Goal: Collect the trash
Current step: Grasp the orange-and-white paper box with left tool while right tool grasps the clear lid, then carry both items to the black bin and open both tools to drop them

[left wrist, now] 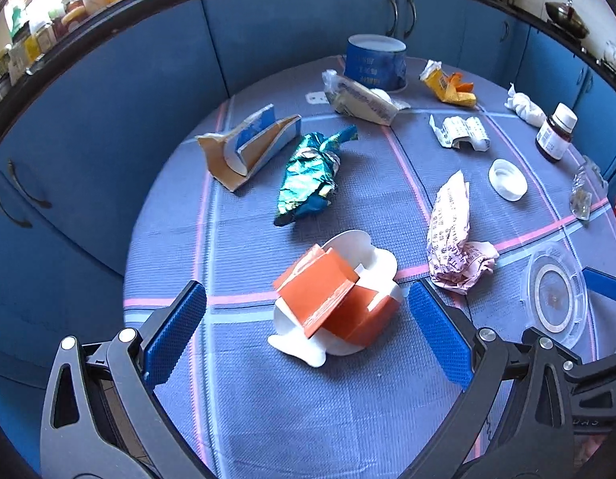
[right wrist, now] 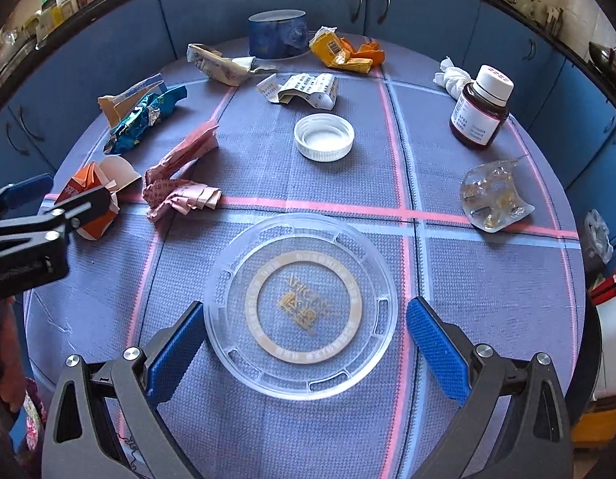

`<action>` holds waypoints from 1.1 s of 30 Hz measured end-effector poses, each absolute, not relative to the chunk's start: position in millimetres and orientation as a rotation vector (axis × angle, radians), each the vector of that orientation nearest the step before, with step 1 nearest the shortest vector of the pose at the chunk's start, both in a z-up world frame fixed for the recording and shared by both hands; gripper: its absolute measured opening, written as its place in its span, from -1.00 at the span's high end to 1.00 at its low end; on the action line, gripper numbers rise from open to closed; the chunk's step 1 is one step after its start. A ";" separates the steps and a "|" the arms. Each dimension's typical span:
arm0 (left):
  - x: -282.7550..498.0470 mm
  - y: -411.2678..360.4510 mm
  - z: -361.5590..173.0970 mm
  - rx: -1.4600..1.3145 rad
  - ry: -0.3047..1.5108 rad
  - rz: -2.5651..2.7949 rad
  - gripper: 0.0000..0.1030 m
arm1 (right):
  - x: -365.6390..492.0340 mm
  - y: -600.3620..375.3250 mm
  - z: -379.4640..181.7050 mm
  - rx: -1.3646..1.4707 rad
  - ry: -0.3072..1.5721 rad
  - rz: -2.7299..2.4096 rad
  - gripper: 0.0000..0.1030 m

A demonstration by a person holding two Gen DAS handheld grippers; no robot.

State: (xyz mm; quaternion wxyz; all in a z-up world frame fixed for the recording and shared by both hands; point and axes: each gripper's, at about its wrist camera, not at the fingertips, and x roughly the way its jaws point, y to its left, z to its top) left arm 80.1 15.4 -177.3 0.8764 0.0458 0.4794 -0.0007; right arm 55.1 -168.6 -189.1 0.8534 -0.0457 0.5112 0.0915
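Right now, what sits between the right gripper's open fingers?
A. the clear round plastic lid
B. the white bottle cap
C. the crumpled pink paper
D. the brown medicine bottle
A. In the right wrist view the right gripper is open, with the clear round plastic lid lying flat on the table cloth between its blue fingers, which have not closed on it.

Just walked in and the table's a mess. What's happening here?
A person is clearing trash off the table with two handheld tools. The left tool is open around a crushed orange carton; the right tool is open around a clear plastic lid. Neither is gripped yet. Wrappers and a bottle lie about.
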 end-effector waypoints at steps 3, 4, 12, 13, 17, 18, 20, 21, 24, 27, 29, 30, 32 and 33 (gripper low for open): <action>84.3 15.6 -182.4 0.109 1.016 0.004 -0.63 | 59.5 -169.9 -186.7 -0.089 1.077 0.180 -0.87; 86.2 15.7 -184.3 0.115 1.028 0.010 -0.54 | 60.8 -171.1 -185.8 -0.085 1.079 0.176 -0.87; 85.6 18.7 -179.9 0.101 1.009 0.001 -0.06 | 67.3 -174.2 -178.8 -0.075 1.065 0.168 -0.67; 84.3 19.0 -177.3 0.099 1.002 0.004 -0.05 | 67.6 -174.4 -178.4 -0.074 1.063 0.171 -0.67; 82.0 21.0 -167.7 0.086 0.977 0.022 -0.03 | 64.2 -173.6 -170.0 -0.092 1.024 0.179 -0.66; 81.9 21.7 -165.0 0.081 0.971 0.023 -0.03 | 62.4 -173.7 -165.8 -0.094 1.008 0.184 -0.66; 80.9 21.1 -156.4 0.076 0.947 0.030 -0.03 | 61.5 -174.7 -159.6 -0.099 0.986 0.184 -0.66; 79.2 20.8 -152.8 0.076 0.938 0.029 -0.03 | 61.5 -176.1 -155.9 -0.098 0.975 0.180 -0.66; 78.9 13.3 -136.4 0.078 0.896 0.021 -0.03 | 64.8 -181.4 -145.3 -0.092 0.948 0.174 -0.66; 82.2 4.8 -126.2 0.083 0.871 0.007 -0.03 | 66.4 -188.8 -135.4 -0.089 0.915 0.167 -0.66; 86.6 -5.3 -119.2 0.087 0.858 -0.009 -0.03 | 67.7 -195.3 -130.6 -0.079 0.901 0.162 -0.66; 89.0 -11.6 -116.0 0.088 0.854 -0.023 -0.03 | 67.9 -198.9 -128.2 -0.076 0.894 0.153 -0.66; 92.5 -22.2 -111.3 0.097 0.841 -0.039 -0.03 | 68.2 -207.9 -124.6 -0.068 0.881 0.134 -0.66; 95.2 -30.7 -107.7 0.107 0.829 -0.050 -0.03 | 68.4 -212.3 -123.2 -0.064 0.877 0.126 -0.66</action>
